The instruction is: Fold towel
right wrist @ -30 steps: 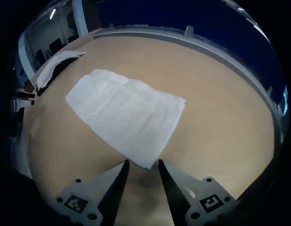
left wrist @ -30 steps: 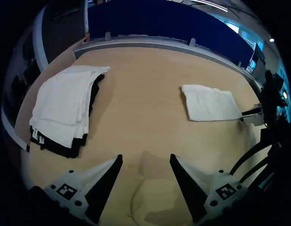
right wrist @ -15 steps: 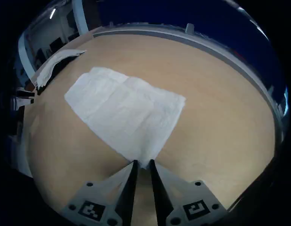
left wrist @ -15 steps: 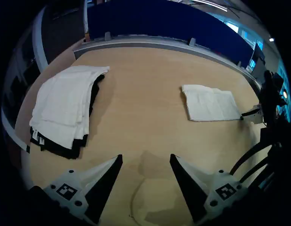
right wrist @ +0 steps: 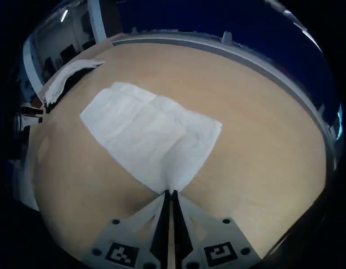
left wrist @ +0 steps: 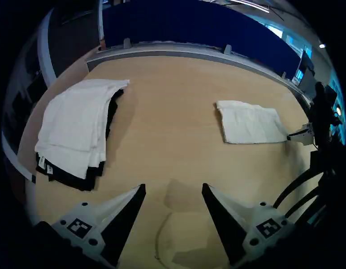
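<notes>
The fold is judged to be at its very beginning. The white towel [right wrist: 150, 134] is laid flat on the wooden table [left wrist: 173, 98], toward the right part of it as seen in the left gripper view. Its near corner is pinched between the two fingers of the right gripper [right wrist: 170, 193], which are closed together on the cloth, and small creases are drawn in the fabric toward this corner. The corner is not yet raised noticeably from the surface, and nothing is carried over. A step across the far part of the towel suggests that one layer is already turned over, but this cannot be told with certainty. What is left, as it seems, is that the held corner is lifted and brought across to the opposite edge, and that the cloth is then smoothed. The left gripper [left wrist: 173, 186] is held wide open above bare wood, well apart from the towel, and nothing is gripped by it. At the left side of the table a stack of folded towels [left wrist: 76, 130] is placed, white ones on top and dark ones below. The table top is of pale, smooth wood. It is bordered at the back by a grey rail [left wrist: 182, 48], behind which a blue partition [left wrist: 195, 22] is set. The room appears to be an office, rather dim.
</notes>
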{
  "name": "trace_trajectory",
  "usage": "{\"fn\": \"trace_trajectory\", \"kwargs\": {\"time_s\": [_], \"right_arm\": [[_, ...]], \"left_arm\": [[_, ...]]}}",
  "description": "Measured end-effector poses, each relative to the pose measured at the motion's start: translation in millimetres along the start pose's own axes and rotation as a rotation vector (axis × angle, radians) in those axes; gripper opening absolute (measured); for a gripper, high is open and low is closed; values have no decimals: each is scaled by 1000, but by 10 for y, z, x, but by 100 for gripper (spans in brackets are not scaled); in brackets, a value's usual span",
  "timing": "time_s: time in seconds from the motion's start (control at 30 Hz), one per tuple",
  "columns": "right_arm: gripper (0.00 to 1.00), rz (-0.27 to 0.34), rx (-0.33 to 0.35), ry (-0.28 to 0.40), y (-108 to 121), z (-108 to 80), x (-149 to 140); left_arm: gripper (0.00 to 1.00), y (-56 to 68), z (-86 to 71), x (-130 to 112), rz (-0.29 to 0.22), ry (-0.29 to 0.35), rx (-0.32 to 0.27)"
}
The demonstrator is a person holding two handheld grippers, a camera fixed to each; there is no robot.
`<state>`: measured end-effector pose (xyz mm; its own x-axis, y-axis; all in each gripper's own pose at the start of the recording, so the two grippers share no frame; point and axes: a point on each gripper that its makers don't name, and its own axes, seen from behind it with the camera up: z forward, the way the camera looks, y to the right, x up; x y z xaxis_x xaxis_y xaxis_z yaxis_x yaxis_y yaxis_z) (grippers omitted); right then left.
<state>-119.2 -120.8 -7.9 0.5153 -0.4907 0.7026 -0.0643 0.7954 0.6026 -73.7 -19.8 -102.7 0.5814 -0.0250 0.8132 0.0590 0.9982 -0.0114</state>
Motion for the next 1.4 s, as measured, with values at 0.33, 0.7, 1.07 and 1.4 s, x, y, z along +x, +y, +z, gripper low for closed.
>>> {"fn": "trace_trajectory", "kwargs": {"time_s": [0.33, 0.7, 1.07, 1.4], "right_arm": [[4, -38, 3, 70, -24, -164, 388], [4, -132, 13, 134, -151, -325, 919], [4, -201, 45, 134, -335, -230, 1215], [4, -342, 123, 135, -865, -5, 1676]], "left_arm": [[93, 11, -15, 15, 3, 4, -5], [93, 1, -62, 13, -8, 15, -8], [93, -37, -74, 17, -24, 27, -7], [93, -92, -104, -10, -48, 46, 1]]}}
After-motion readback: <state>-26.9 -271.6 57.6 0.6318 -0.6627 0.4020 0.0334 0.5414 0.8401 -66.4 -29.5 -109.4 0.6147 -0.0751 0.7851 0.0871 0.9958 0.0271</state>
